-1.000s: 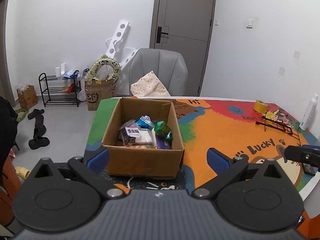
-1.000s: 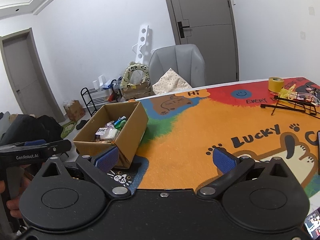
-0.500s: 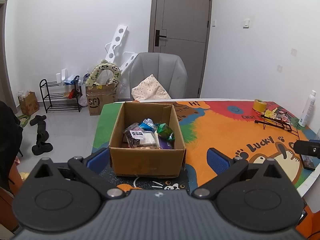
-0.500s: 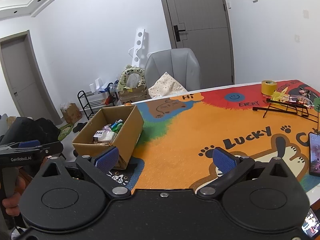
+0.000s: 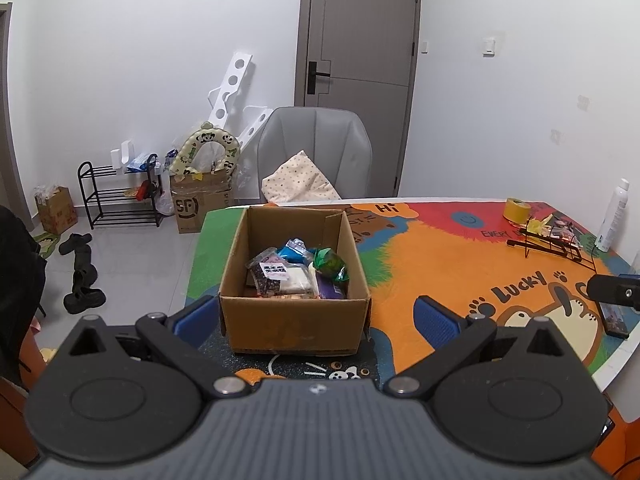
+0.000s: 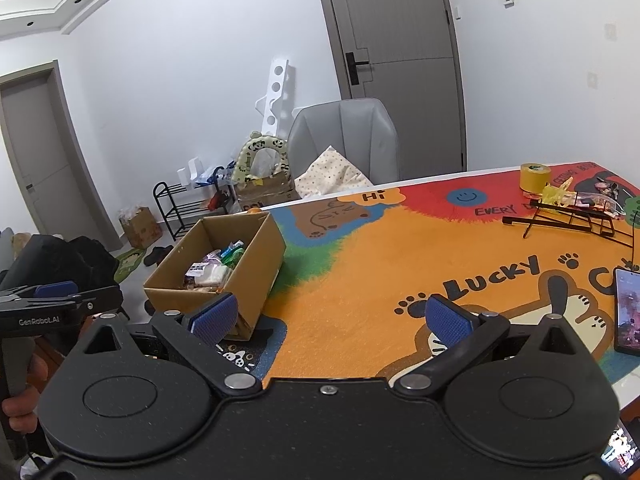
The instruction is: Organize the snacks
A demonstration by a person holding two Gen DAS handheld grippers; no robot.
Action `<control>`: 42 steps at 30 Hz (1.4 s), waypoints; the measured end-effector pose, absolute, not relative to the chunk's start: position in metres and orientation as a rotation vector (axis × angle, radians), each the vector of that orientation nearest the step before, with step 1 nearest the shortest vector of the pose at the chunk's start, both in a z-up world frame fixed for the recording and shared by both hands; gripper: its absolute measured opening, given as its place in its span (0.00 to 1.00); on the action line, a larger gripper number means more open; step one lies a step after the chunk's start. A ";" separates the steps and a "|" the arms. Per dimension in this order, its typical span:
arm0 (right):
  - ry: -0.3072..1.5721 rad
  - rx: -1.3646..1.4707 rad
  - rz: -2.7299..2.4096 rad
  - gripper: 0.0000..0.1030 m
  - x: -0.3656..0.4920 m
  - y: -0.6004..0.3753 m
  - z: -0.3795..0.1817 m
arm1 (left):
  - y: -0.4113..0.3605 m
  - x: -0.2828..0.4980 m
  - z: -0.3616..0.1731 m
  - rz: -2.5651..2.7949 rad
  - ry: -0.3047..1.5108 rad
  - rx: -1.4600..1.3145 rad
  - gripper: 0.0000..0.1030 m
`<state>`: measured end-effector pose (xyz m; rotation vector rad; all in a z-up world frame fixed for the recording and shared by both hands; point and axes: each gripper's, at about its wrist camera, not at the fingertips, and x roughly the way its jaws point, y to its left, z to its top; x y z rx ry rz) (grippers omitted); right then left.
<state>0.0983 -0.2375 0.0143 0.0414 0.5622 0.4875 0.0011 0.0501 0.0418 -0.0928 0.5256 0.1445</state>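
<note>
Probably best to bring the left gripper (image 5: 308,318), spread wide and empty like the right gripper (image 6: 332,320), straight down over the cardboard box (image 5: 294,322) and take one snack packet (image 5: 272,276) off the top

"LUCKY", "Hi", "EVERY" on the table mat (image 6: 360,280), "SF" on floor carton (image 5: 198,204), "GenRobot.AI" on left hand-held gripper (image 6: 60,308)
</note>
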 end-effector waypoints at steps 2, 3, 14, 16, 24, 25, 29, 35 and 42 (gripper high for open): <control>0.565 0.040 0.487 1.00 0.098 -0.237 0.014 | 0.050 0.001 0.042 0.143 0.527 -0.092 1.00; 0.564 0.040 0.487 1.00 0.098 -0.237 0.014 | 0.050 0.001 0.041 0.143 0.528 -0.091 1.00; 0.560 0.038 0.490 1.00 0.098 -0.237 0.016 | 0.051 0.001 0.041 0.144 0.529 -0.090 1.00; 0.561 0.037 0.491 1.00 0.098 -0.237 0.016 | 0.051 0.001 0.042 0.144 0.530 -0.089 1.00; 0.563 0.036 0.493 1.00 0.098 -0.236 0.016 | 0.053 0.000 0.041 0.141 0.533 -0.088 1.00; 0.564 0.035 0.492 1.00 0.098 -0.236 0.016 | 0.053 0.001 0.041 0.142 0.534 -0.089 1.00; 0.565 0.031 0.494 1.00 0.098 -0.235 0.016 | 0.052 0.000 0.040 0.141 0.537 -0.088 1.00; 0.562 0.028 0.497 1.00 0.098 -0.235 0.015 | 0.051 0.001 0.040 0.138 0.539 -0.086 1.00; 0.563 0.029 0.495 1.00 0.098 -0.236 0.015 | 0.050 0.000 0.040 0.137 0.540 -0.084 1.00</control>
